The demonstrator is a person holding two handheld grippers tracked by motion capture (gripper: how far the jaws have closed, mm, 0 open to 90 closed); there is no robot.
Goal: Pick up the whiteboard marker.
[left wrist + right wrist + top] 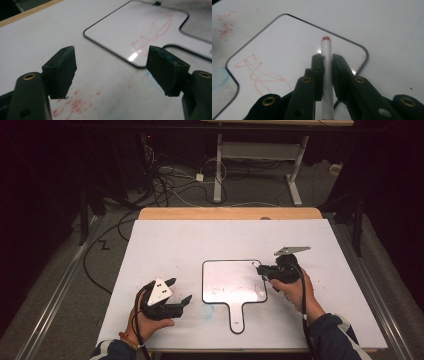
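Clamped tight, my right gripper (327, 65) holds a red marker (326, 75) over the far right corner of the handled whiteboard (234, 285), which lies mid-table with faint red scribbles (259, 72). My left gripper (172, 292) hangs wide open and empty, just left of the board. I judge writing comes next: lower gently, keep the marker steep, press lightly. Red and blue smudges stain the white table cover (200, 240); beyond, cables (165, 185) litter a dim floor.

No words, numbers or brands can be read anywhere. The whiteboard (234, 282), mid-frame, carries only illegible red scribbles (152, 32).
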